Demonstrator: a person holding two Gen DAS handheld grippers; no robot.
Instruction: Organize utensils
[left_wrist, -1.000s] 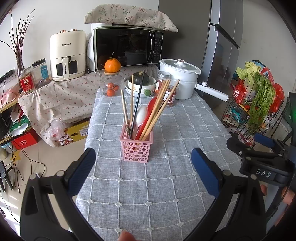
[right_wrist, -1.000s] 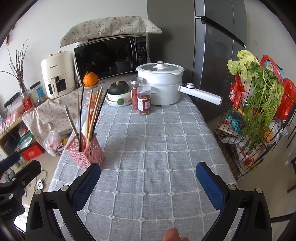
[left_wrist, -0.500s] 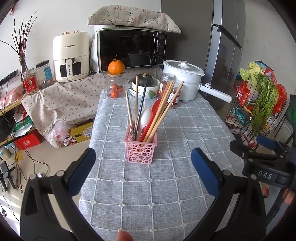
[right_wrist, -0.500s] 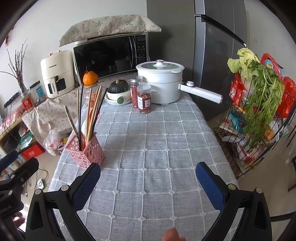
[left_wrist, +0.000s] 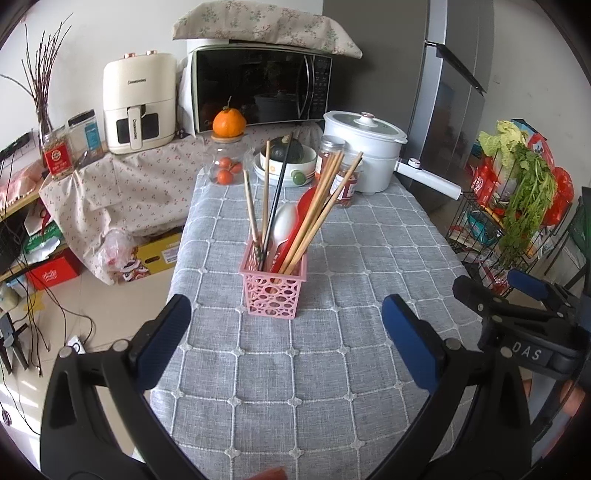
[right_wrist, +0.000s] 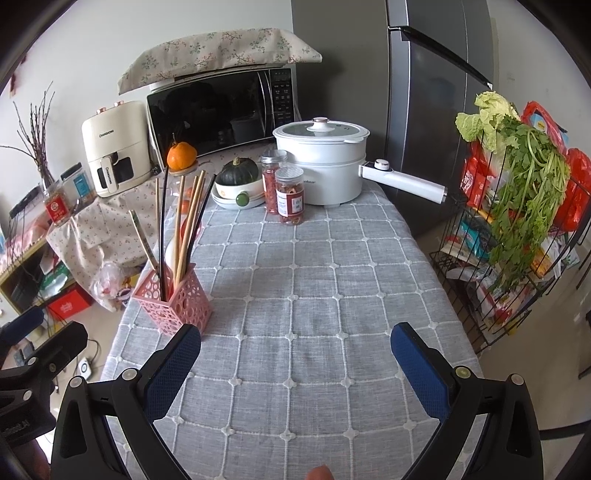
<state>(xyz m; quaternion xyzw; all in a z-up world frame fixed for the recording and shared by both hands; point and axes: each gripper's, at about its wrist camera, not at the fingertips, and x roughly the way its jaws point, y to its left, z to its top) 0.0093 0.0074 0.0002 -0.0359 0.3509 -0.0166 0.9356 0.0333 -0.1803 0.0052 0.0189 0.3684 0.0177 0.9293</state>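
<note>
A pink perforated basket (left_wrist: 273, 291) stands upright on the grey checked tablecloth (left_wrist: 332, 362). It holds several wooden chopsticks (left_wrist: 325, 206), a black chopstick, a white spoon (left_wrist: 282, 223) and a red spoon. My left gripper (left_wrist: 286, 334) hangs open just short of the basket, nothing between its blue pads. In the right wrist view the basket (right_wrist: 173, 299) sits at the left, beside the left finger of my right gripper (right_wrist: 295, 354), which is open and empty above the cloth. The right gripper (left_wrist: 524, 314) also shows at the right edge of the left wrist view.
At the table's far end stand a white pot (right_wrist: 321, 162) with a long handle, two red-filled jars (right_wrist: 290, 194), a bowl with a green squash (right_wrist: 238, 177) and a jar topped by an orange (left_wrist: 229, 123). A wire rack with greens (right_wrist: 517, 206) stands right of the table.
Both grippers have drawn back toward the table's near edge, so the basket looks smaller and farther off. Both stay open and empty.
</note>
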